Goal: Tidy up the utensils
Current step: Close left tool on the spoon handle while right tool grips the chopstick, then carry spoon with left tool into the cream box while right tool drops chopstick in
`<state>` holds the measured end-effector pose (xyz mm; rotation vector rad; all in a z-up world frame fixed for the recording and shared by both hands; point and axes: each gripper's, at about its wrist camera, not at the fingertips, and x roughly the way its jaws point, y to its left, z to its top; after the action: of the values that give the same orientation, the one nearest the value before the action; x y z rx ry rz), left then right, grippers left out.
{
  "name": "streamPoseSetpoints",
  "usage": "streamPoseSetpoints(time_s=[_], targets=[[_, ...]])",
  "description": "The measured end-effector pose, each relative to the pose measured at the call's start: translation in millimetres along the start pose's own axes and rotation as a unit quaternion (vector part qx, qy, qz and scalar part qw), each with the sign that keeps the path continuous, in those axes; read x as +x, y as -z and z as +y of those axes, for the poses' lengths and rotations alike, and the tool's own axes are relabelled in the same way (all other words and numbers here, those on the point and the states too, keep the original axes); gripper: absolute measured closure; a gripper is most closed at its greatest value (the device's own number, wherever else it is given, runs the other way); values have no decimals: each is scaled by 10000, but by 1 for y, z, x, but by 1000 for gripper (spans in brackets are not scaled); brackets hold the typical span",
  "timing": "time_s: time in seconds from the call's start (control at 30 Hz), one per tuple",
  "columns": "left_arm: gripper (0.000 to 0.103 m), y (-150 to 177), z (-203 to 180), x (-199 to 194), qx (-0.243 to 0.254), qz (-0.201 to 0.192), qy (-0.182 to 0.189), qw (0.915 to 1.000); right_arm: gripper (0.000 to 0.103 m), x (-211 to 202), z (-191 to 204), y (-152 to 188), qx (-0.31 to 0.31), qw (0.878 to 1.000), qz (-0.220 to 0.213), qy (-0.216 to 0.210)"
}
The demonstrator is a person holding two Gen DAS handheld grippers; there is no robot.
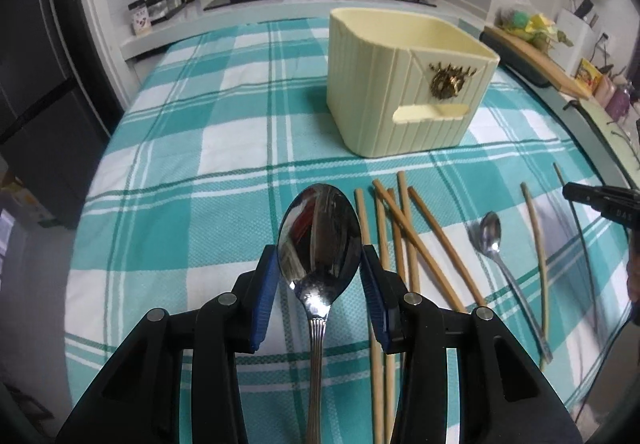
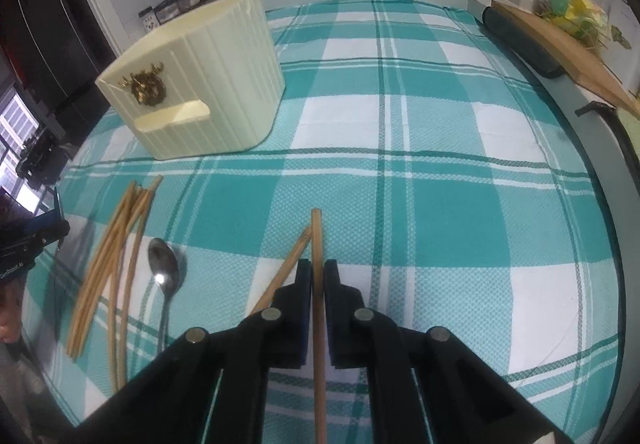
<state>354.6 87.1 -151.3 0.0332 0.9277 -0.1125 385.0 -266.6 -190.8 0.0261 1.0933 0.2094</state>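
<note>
Gripping spoon [image 1: 319, 240] and chopstick [image 2: 318, 284].

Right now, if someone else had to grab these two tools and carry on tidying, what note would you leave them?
Left gripper: fingers closed on the bowl of the large spoon, held above the cloth.
Right gripper: fingers shut on one chopstick; a second chopstick lies beside it.
Cream holder: stands upright on the checked cloth; nothing visibly in it from here.
Still on the cloth: the chopstick pile and a small spoon.
Done: two pieces picked up. Left: drop both in the holder, then collect the rest.
</note>
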Motion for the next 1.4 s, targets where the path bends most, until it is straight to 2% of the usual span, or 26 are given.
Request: streamPoseSetpoints(time_s=[0.27, 0.43, 0.7, 0.83, 1.13, 1.4], targets=[[62, 1, 3, -66, -184, -681, 272, 9971, 97, -90, 16, 11, -91, 9953, -858, -438], [62, 4, 5, -93, -251, -934, 398, 9945, 97, -135, 27, 21, -239, 9890, -1367, -509], [62, -2, 9, -109, -387, -1088, 535, 9919, 97, -175, 49, 22, -522, 9730, -2216, -376], [62, -11, 11, -114, -473, -1097, 622, 9909, 97, -181, 58, 15, -555, 9682, -2400, -431], [62, -69, 11, -138, -445, -1320, 873, 9864, 97, -190, 68, -31, -697, 9633, -2543, -498], [62, -158, 1, -148, -471, -1802, 1043, 9770, 97, -206, 84, -105, -820, 9511, -2923, -564]])
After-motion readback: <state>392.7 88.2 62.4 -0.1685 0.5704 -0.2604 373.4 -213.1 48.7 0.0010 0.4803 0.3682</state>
